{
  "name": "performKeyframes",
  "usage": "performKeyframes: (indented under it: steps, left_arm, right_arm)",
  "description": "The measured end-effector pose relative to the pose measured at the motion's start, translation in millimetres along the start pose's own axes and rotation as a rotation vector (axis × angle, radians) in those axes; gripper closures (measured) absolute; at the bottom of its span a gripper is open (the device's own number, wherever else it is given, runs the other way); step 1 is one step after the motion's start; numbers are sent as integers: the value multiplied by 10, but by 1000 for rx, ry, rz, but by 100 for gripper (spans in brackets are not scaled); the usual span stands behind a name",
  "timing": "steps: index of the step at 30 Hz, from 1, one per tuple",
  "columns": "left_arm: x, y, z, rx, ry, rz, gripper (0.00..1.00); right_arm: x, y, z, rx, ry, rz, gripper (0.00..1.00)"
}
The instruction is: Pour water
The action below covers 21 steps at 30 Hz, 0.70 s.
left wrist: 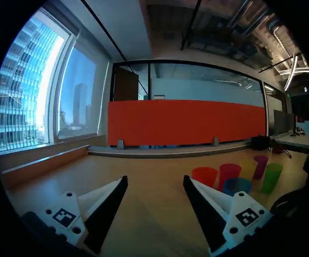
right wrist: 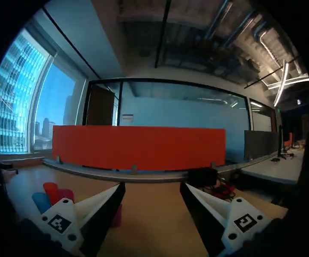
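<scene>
Several coloured plastic cups stand grouped on the wooden table [left wrist: 154,192]: an orange cup [left wrist: 204,176], a pink cup [left wrist: 229,171], a blue cup [left wrist: 236,186], a yellow cup [left wrist: 248,168], a purple cup [left wrist: 260,165] and a green cup [left wrist: 271,177]. They sit ahead and right of my left gripper [left wrist: 155,183], which is open and holds nothing. In the right gripper view the blue cup [right wrist: 40,201], orange cup [right wrist: 51,192] and pink cup [right wrist: 65,194] appear at lower left, partly behind a finger. My right gripper [right wrist: 153,188] is open and holds nothing.
A long orange partition [left wrist: 184,122] with glass above crosses the far end of the room. Tall windows [left wrist: 34,103] line the left wall above a wooden ledge. A white desk [right wrist: 278,169] with a monitor stands at right, with a black box and cables [right wrist: 206,177] near it.
</scene>
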<state>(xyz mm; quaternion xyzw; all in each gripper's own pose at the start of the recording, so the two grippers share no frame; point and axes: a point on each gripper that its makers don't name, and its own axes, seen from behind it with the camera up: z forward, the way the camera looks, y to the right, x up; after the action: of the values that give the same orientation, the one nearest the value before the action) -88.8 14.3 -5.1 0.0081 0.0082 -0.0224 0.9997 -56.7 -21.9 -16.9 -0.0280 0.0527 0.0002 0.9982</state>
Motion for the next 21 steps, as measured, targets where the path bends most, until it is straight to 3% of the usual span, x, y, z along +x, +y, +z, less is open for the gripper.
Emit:
performKeyframes:
  steps: [6,15,21]
  left_arm:
    - [6,-8,2,0,0,-1,4]
    - [4,-7,6,0,0,0,4]
    - [4,-3,5,0,0,0,4]
  right_arm:
    - [-149,15,46,7,-2,-13,1]
    - [-396,-43,115,52,-17,54,1]
    - [-559,-69,115,62,-39,63,1]
